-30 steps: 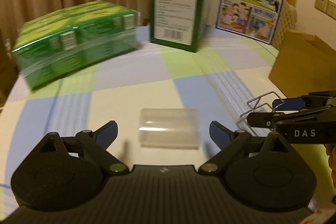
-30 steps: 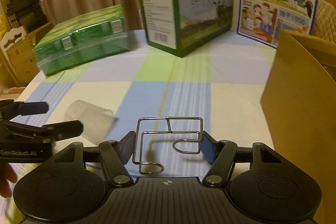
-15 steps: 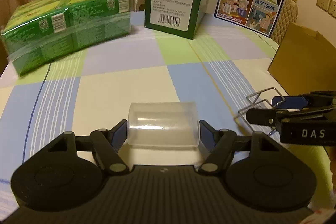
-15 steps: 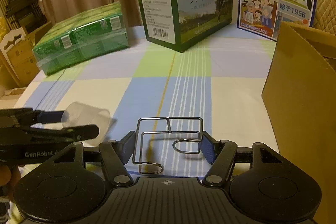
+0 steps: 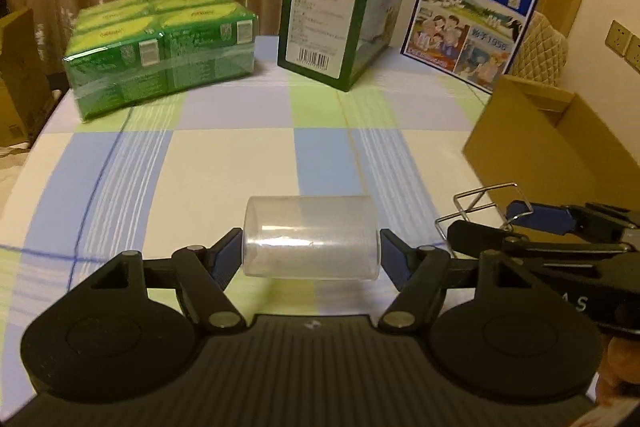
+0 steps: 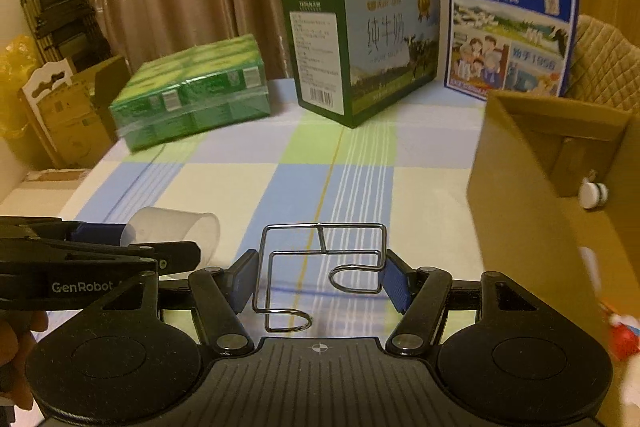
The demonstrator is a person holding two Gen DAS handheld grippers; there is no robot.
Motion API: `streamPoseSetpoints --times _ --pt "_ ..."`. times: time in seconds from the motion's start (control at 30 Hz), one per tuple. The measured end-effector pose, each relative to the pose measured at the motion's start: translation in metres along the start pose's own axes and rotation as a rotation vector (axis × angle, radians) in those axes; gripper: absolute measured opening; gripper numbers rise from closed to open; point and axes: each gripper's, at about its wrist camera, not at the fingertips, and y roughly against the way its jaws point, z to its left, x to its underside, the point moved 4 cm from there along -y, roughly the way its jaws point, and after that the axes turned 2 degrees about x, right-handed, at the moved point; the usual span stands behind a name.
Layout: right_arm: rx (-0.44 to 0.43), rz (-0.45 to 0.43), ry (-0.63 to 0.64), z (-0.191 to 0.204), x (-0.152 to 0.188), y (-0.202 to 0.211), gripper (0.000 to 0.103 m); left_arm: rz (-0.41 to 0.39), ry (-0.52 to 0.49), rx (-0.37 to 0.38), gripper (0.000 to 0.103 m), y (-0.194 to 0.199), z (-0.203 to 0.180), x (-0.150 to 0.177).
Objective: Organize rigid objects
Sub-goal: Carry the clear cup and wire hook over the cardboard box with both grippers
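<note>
Your left gripper (image 5: 311, 254) has its fingers closed on the two ends of a clear plastic cup (image 5: 311, 237), which lies on its side between the blue pads, clear of the checked tablecloth (image 5: 224, 163). Your right gripper (image 6: 320, 277) clamps a bent wire rack (image 6: 322, 267) at its two sides, the hooked ends pointing back toward the camera. The two grippers sit just beside each other, the right one's fingers showing at the edge of the left view with the wire between them. To your right stands an open cardboard box (image 6: 520, 195); a small white object (image 6: 594, 194) lies inside it, too blurred to identify. At the far end of the table are a shrink-wrapped pack of green cartons (image 5: 160, 47), a tall green milk carton case (image 5: 328, 15) and a blue milk box (image 5: 476, 11) standing upright, well apart from both grippers.
</note>
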Motion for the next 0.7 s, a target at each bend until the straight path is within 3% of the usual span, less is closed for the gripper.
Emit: streamPoseSetpoints --times 0.43,0.7 --pt "0.021 -0.105 -0.047 -0.029 0.014 0.160 0.062 -0.093 -0.068 0.028 0.068 0.127 -0.085 0.015" --pt "0.099 -0.128 -0.089 -0.098 0.038 0.229 0.062 -0.093 -0.123 0.123 0.068 0.156 -0.165 0.032"
